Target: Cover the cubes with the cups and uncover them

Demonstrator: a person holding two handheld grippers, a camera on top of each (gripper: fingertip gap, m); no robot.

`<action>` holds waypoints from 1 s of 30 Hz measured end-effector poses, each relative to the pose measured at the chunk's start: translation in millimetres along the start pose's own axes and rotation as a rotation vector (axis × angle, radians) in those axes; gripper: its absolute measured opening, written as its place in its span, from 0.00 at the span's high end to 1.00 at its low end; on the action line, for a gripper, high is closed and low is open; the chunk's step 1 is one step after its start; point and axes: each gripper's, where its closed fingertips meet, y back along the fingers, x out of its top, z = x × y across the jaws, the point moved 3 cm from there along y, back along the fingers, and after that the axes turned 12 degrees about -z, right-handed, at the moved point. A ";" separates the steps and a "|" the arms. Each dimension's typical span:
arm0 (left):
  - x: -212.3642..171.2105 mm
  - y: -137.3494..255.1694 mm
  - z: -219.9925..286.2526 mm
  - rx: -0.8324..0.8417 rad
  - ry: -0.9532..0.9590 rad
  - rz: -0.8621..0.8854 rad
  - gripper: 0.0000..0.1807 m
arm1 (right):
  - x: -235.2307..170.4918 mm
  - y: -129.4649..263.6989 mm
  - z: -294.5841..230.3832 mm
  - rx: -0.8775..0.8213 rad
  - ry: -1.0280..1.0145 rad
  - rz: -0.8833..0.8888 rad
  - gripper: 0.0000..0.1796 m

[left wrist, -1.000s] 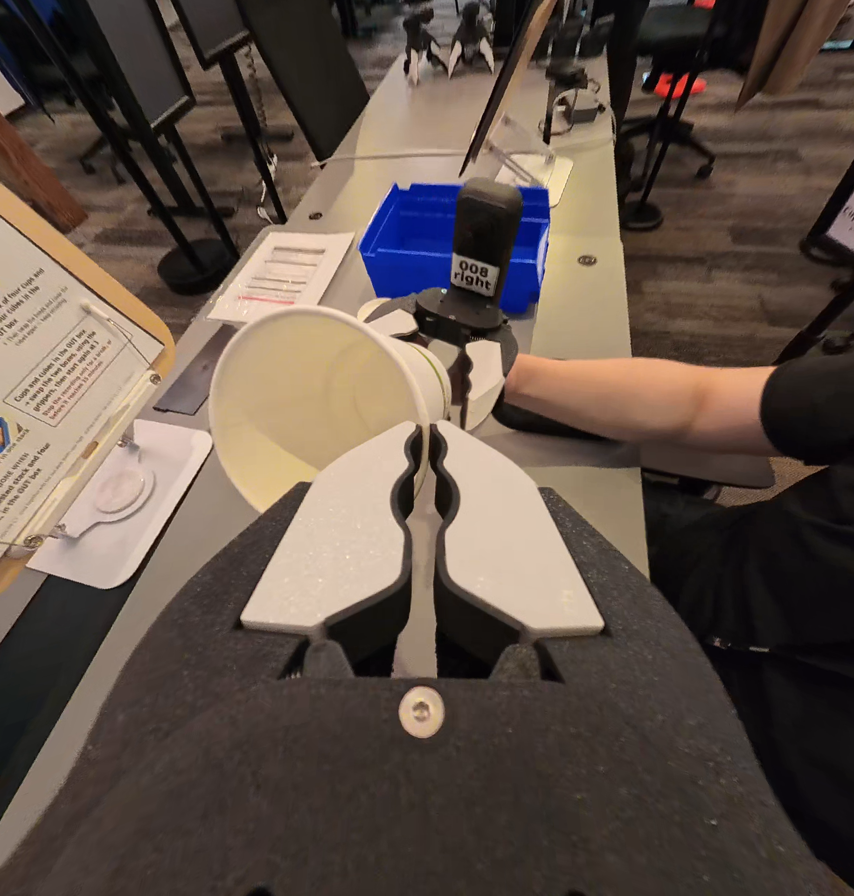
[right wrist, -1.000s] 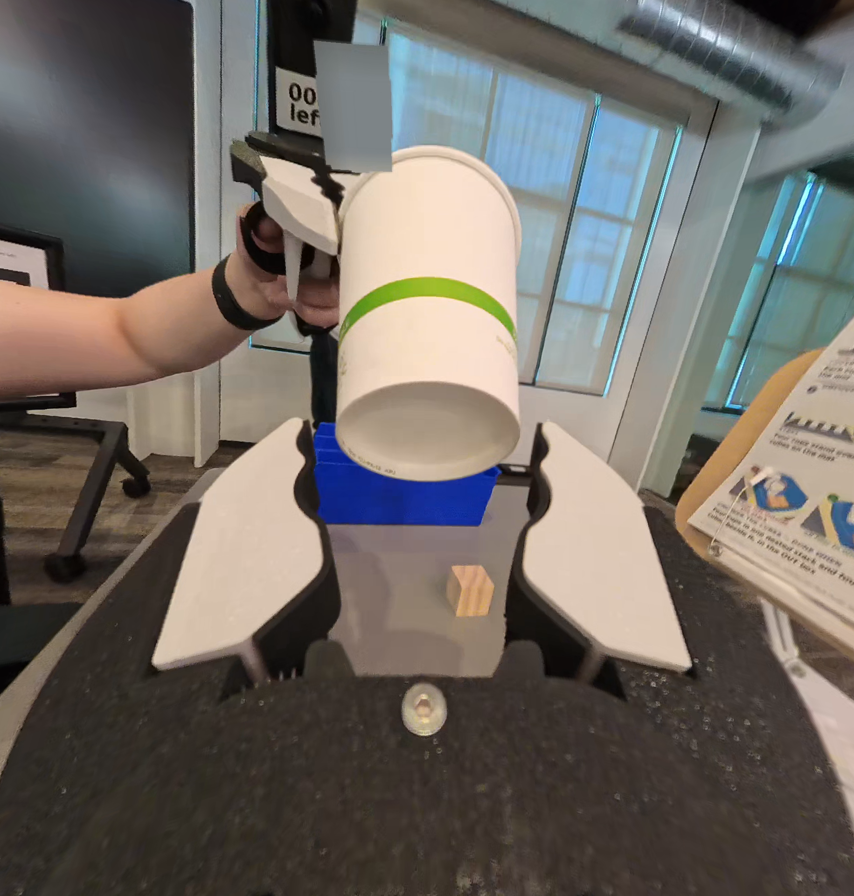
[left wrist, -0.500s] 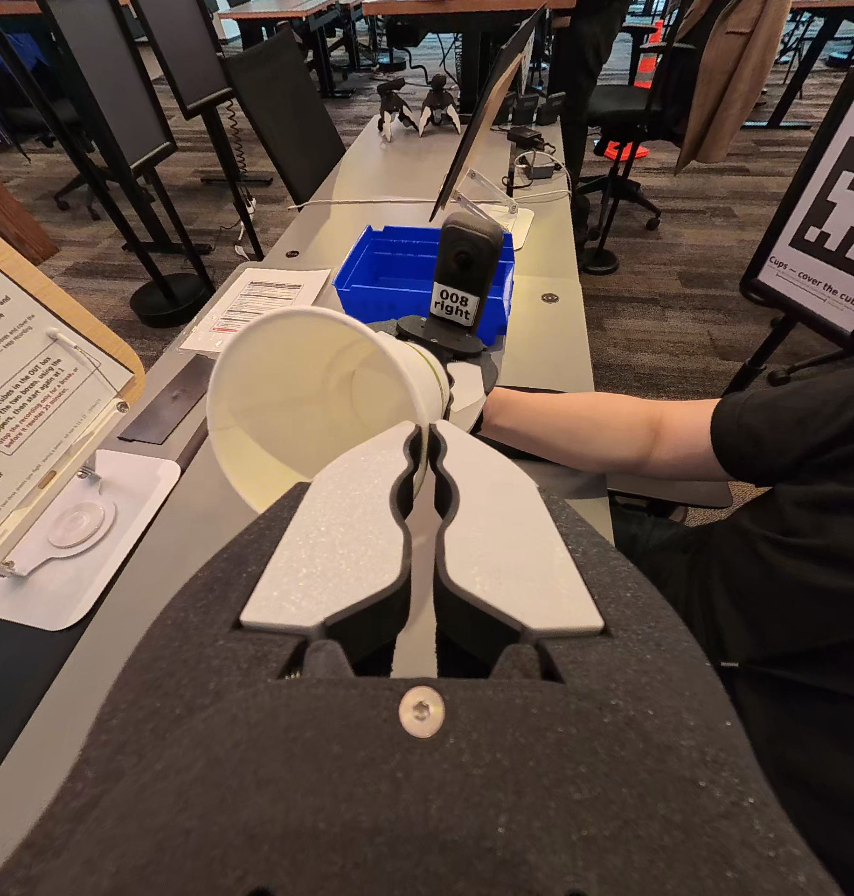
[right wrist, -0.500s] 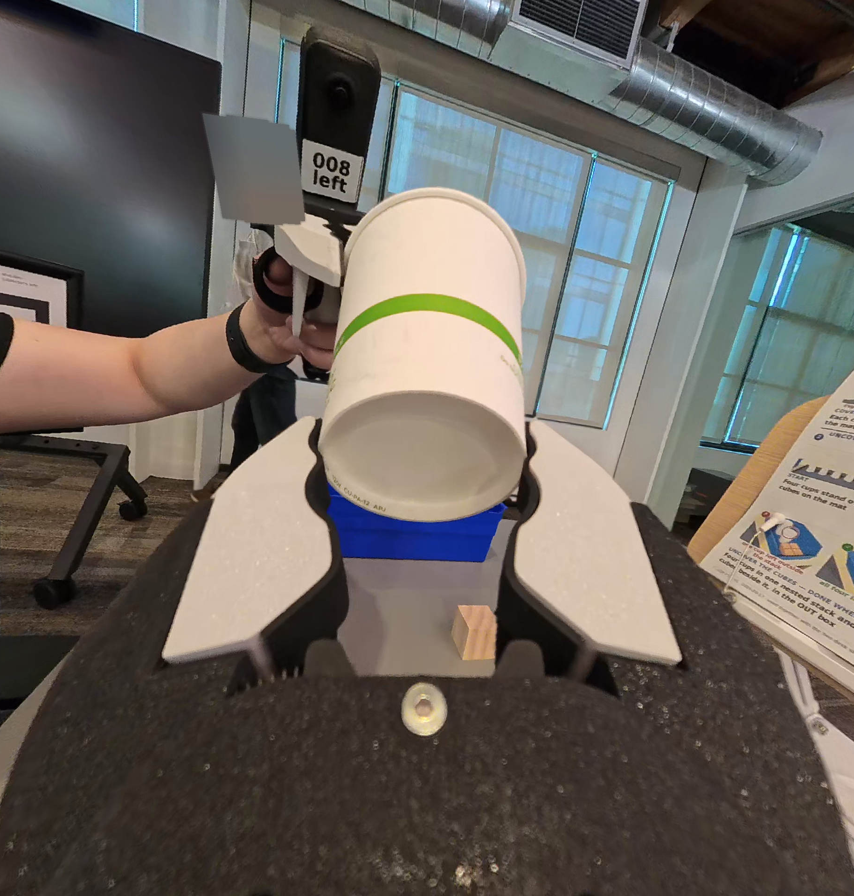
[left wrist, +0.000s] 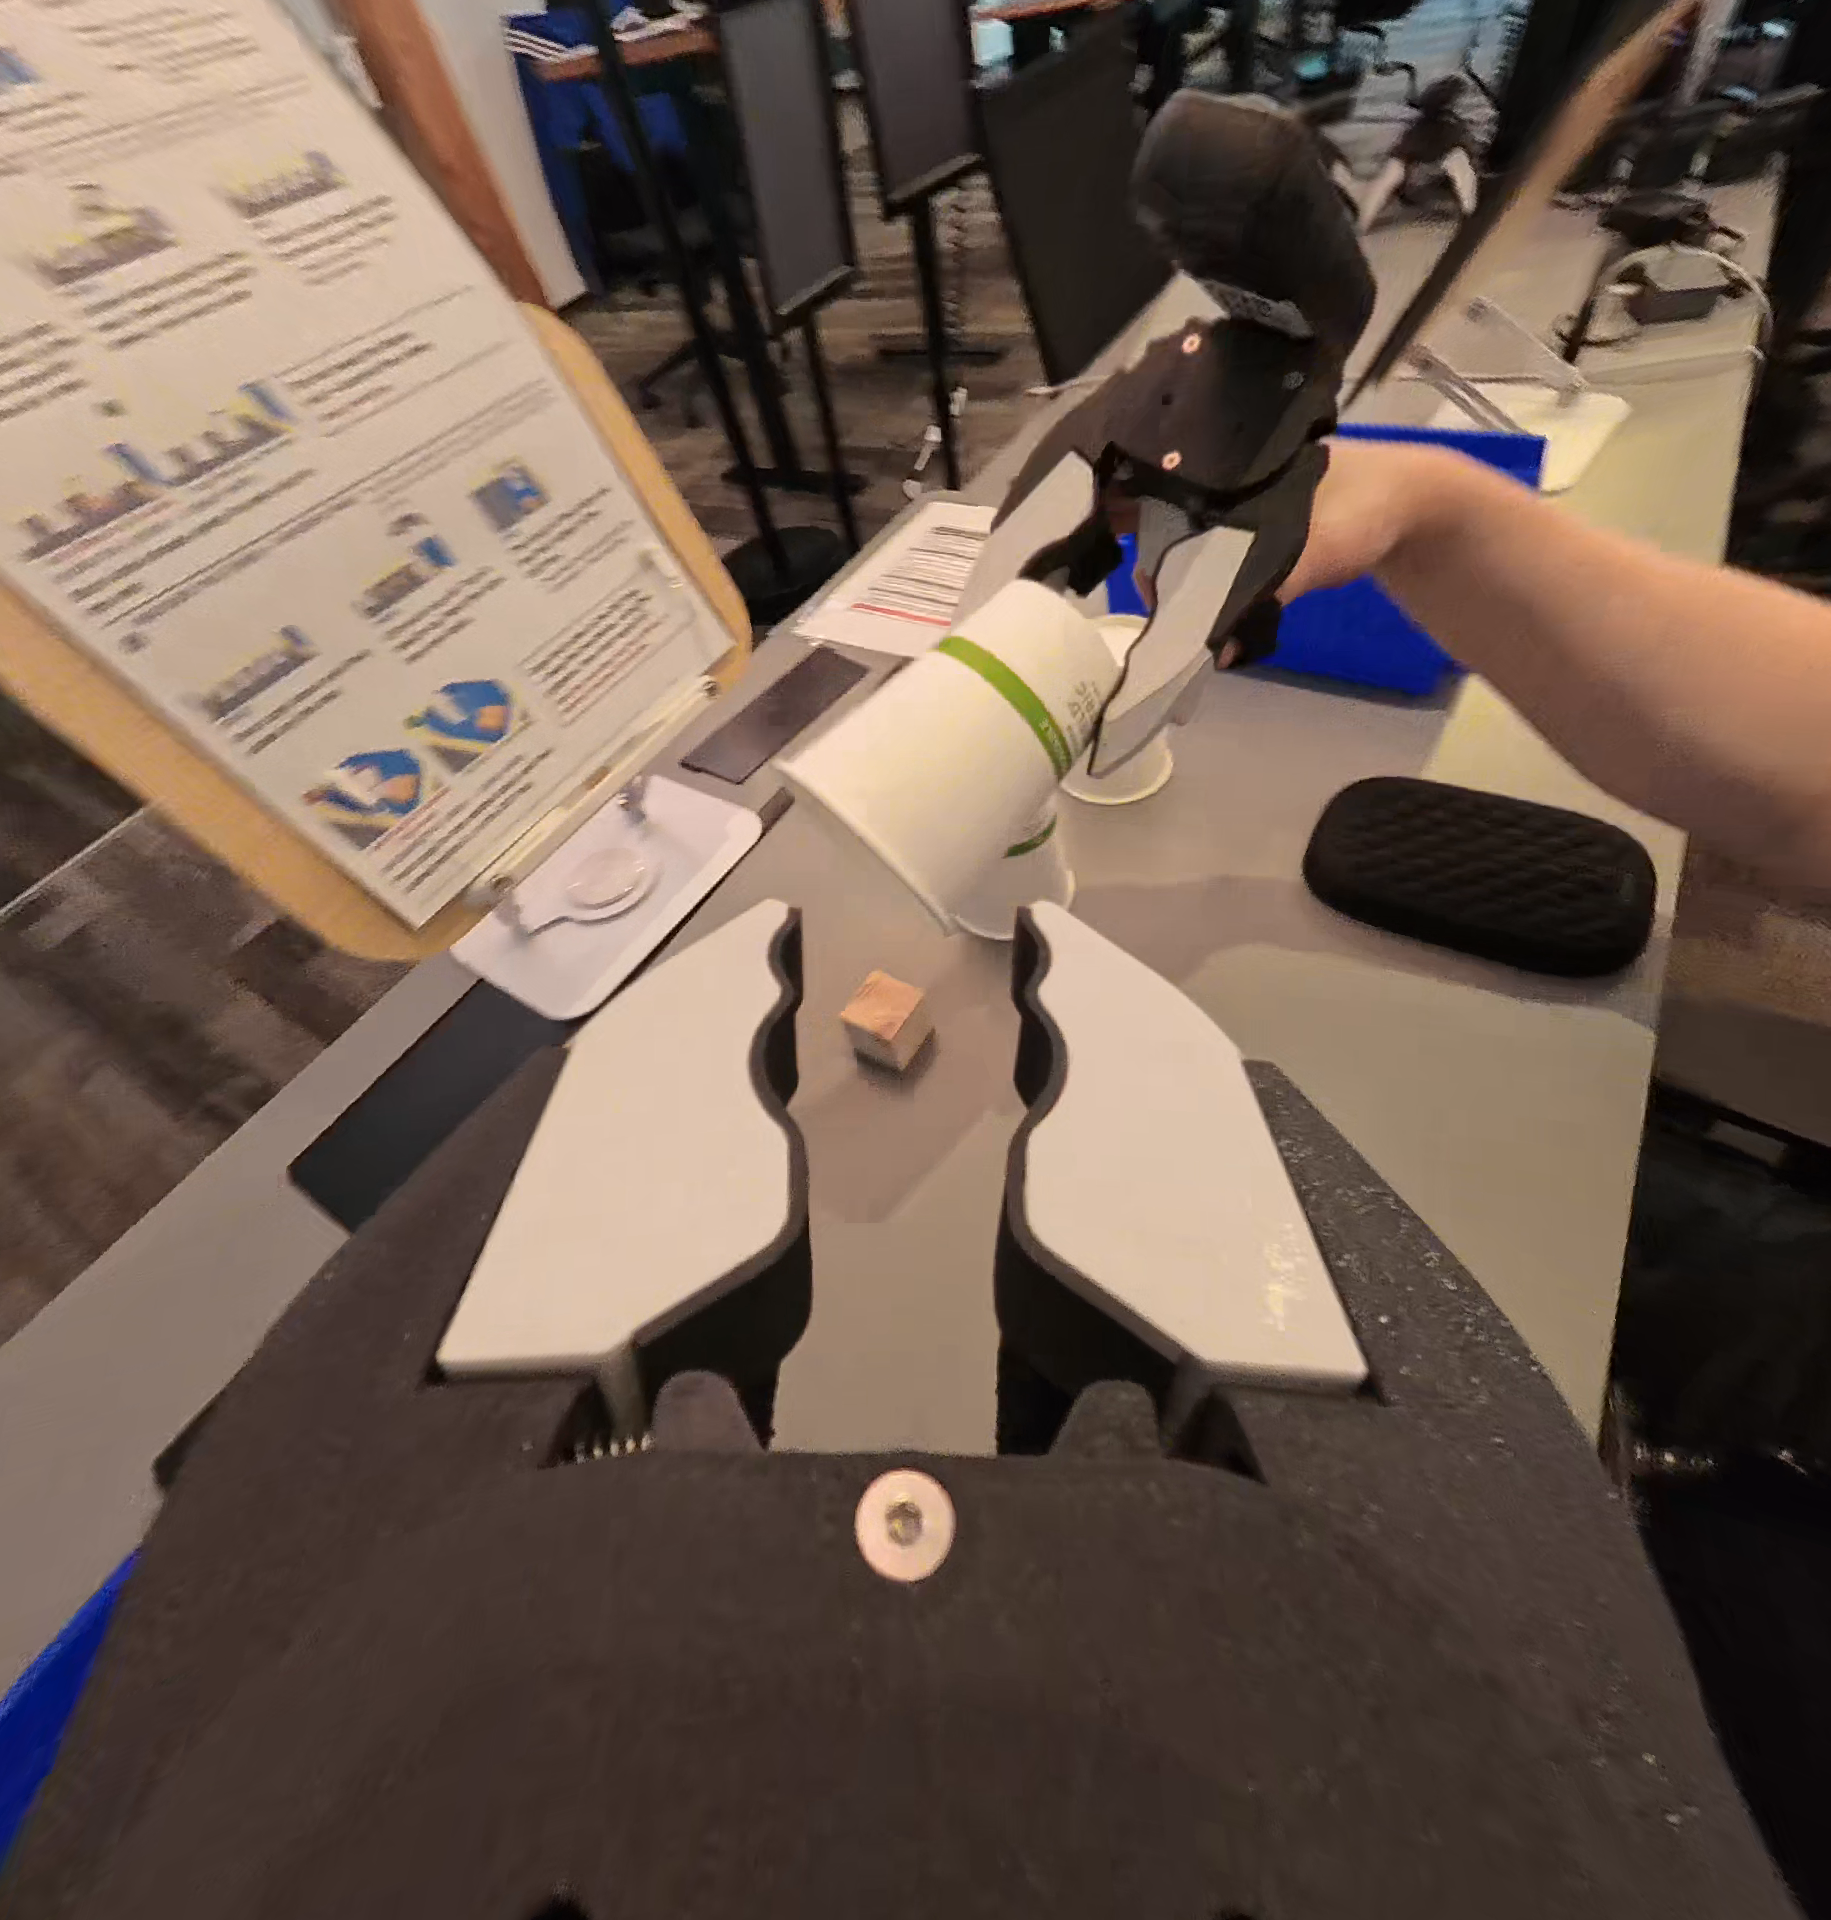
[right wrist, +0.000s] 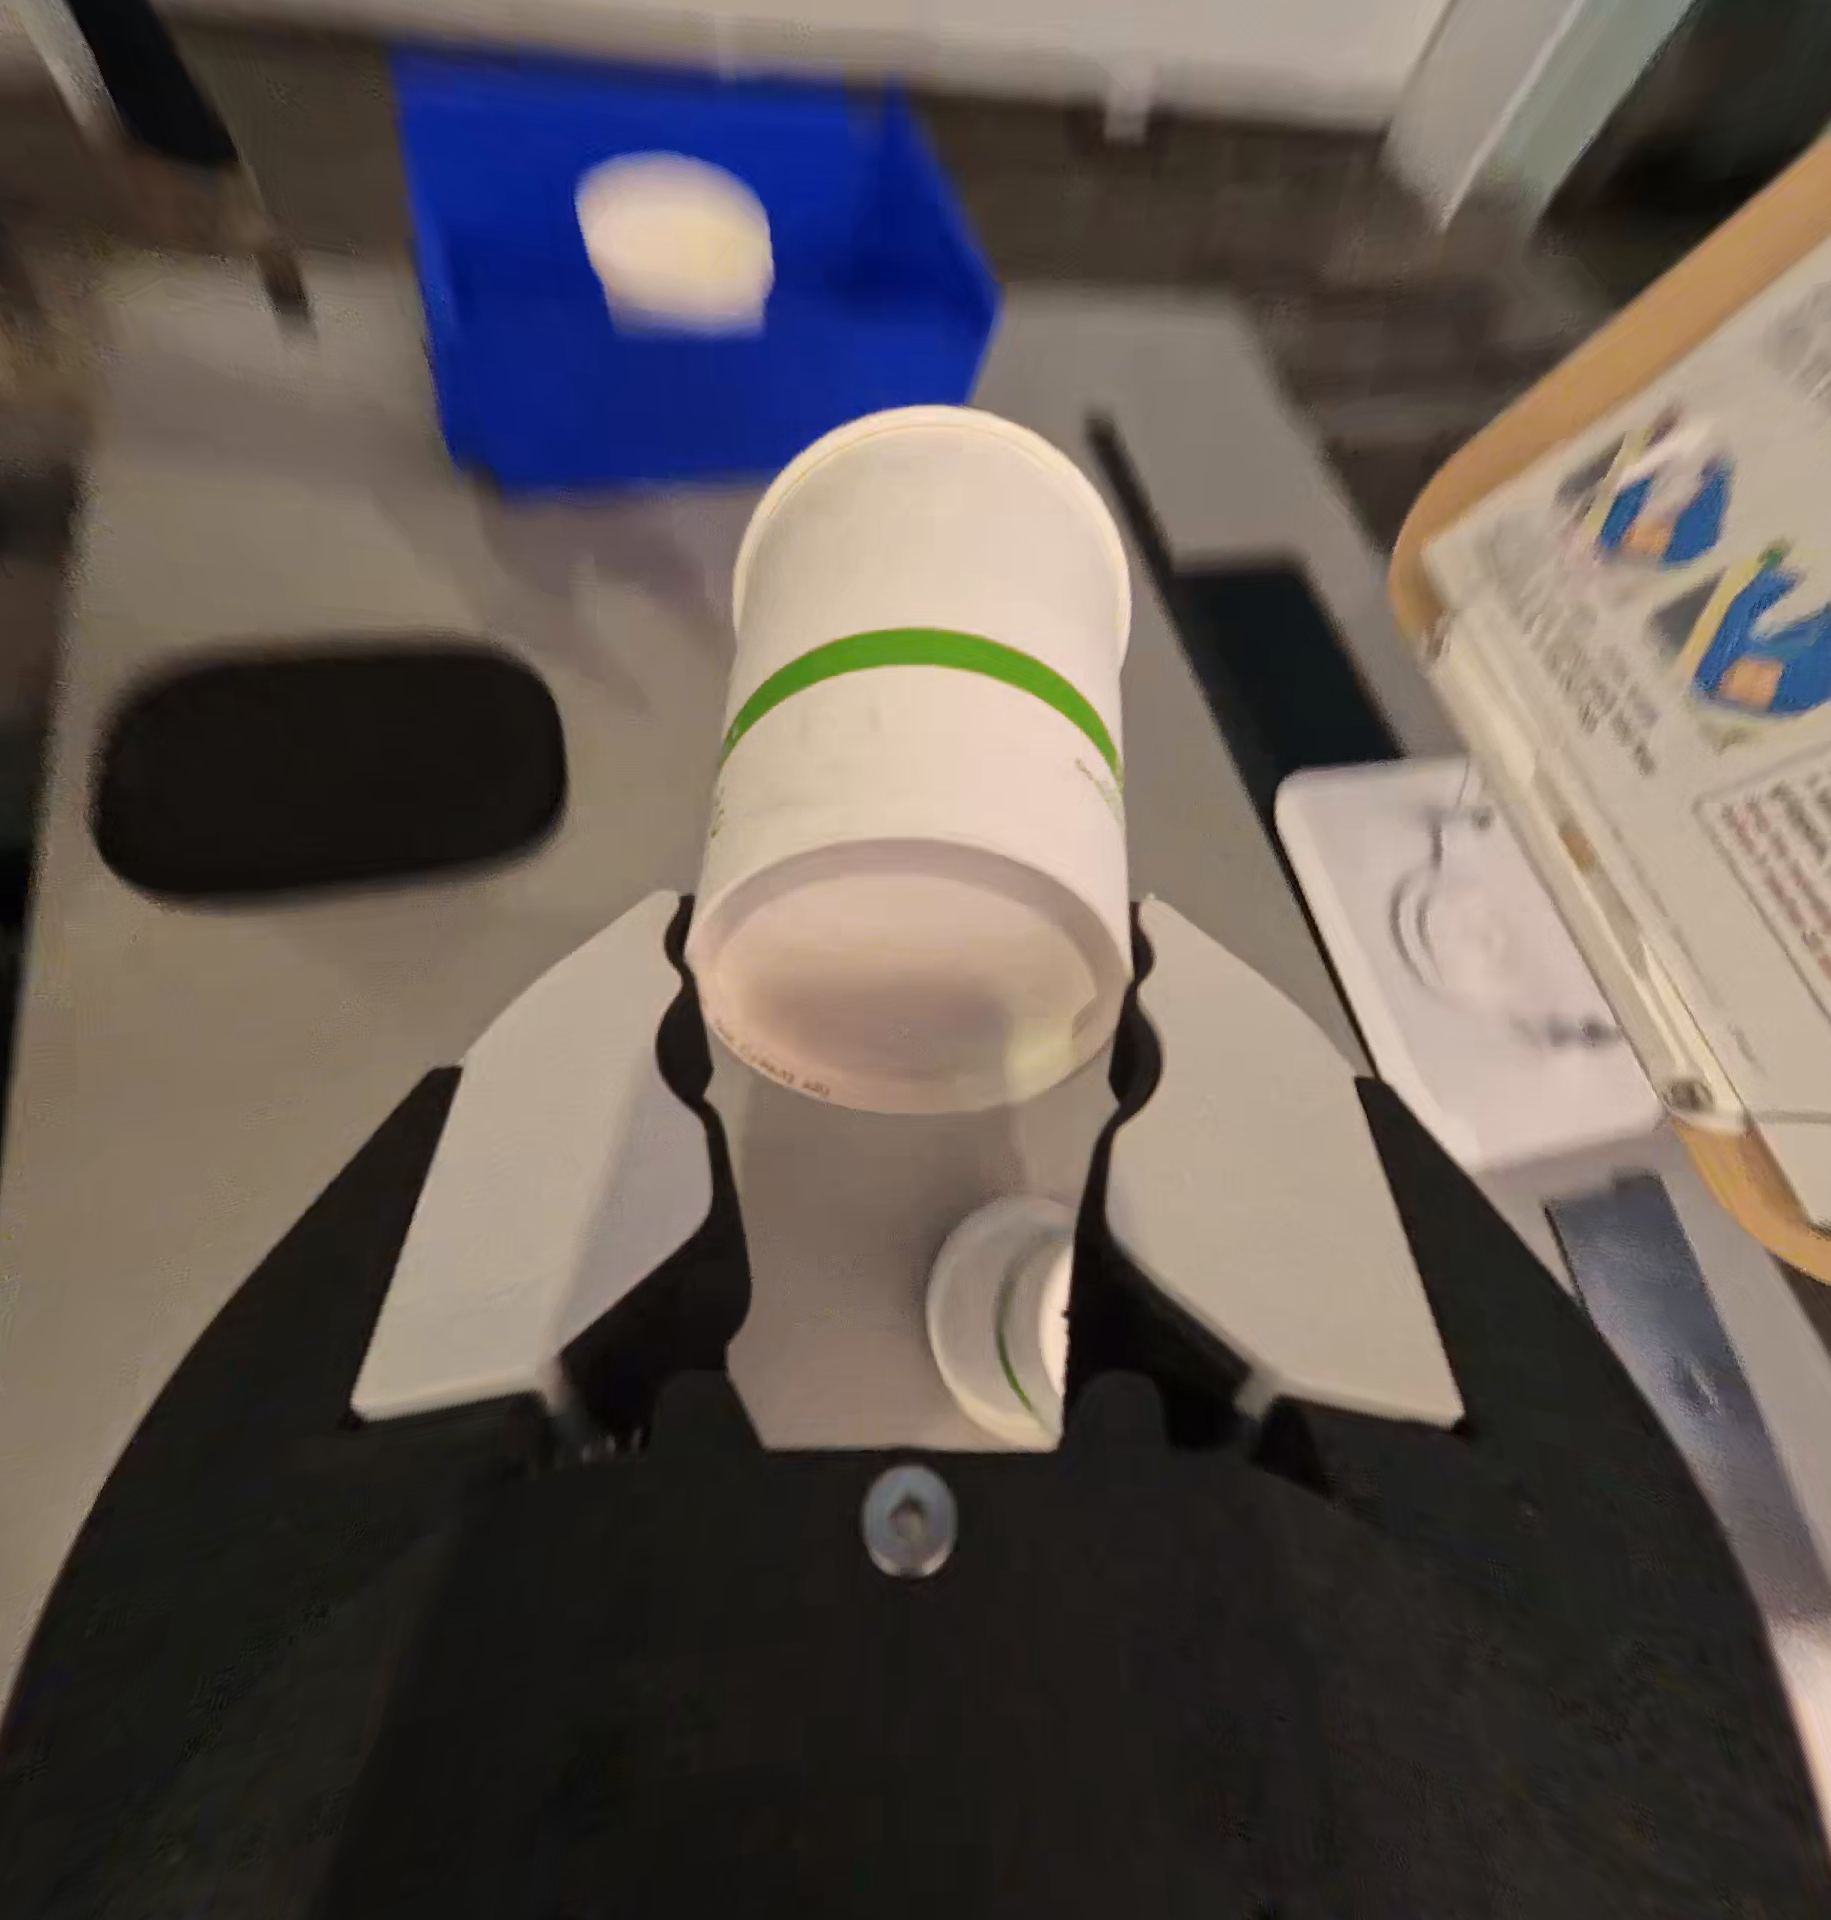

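My left gripper point(left wrist: 906, 920) is open and empty. A small wooden cube point(left wrist: 887, 1029) lies on the grey table point(left wrist: 1306, 1091), seen between its fingers and untouched. My right gripper point(right wrist: 909, 914) is shut on the base of a white cup with a green band point(right wrist: 921, 707). In the left wrist view that cup point(left wrist: 932, 769) hangs tilted, mouth down, just beyond the cube, with the right gripper point(left wrist: 1056, 675) above it. An upside-down cup point(left wrist: 1113, 769) stands behind it. Another upside-down cup point(right wrist: 999, 1320) stands below the right gripper.
An instruction board on a wooden stand point(left wrist: 319, 468) rises at the left on a white base point(left wrist: 620, 894). A black pad point(left wrist: 1477, 873) lies at the right. A blue bin point(right wrist: 682, 312) holds a further cup point(right wrist: 672, 244). The person's arm point(left wrist: 1617, 675) reaches in from the right.
My left gripper let go of the cup's rim and opened. The right gripper closed on the cup's base and swung it mouth down toward the table. Both views tipped down.
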 end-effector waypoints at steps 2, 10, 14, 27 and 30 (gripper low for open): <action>-12.2 13.2 -5.9 0.027 0.036 0.009 0.80 | -2.4 -12.9 10.7 -0.002 0.056 -0.273 0.58; -59.9 37.5 -6.4 0.082 0.082 -0.056 0.80 | -20.0 -86.2 30.0 0.096 0.206 -0.976 0.58; -74.4 48.9 -5.9 0.112 0.087 -0.091 0.81 | -27.0 -116.0 36.8 0.118 0.212 -1.083 0.58; -100.4 62.8 -24.6 0.154 0.152 -0.154 0.79 | -42.2 -155.1 35.1 0.156 0.242 -1.169 0.57; -100.1 62.9 -29.9 0.160 0.158 -0.163 0.79 | -44.8 -158.4 34.4 0.164 0.250 -1.179 0.57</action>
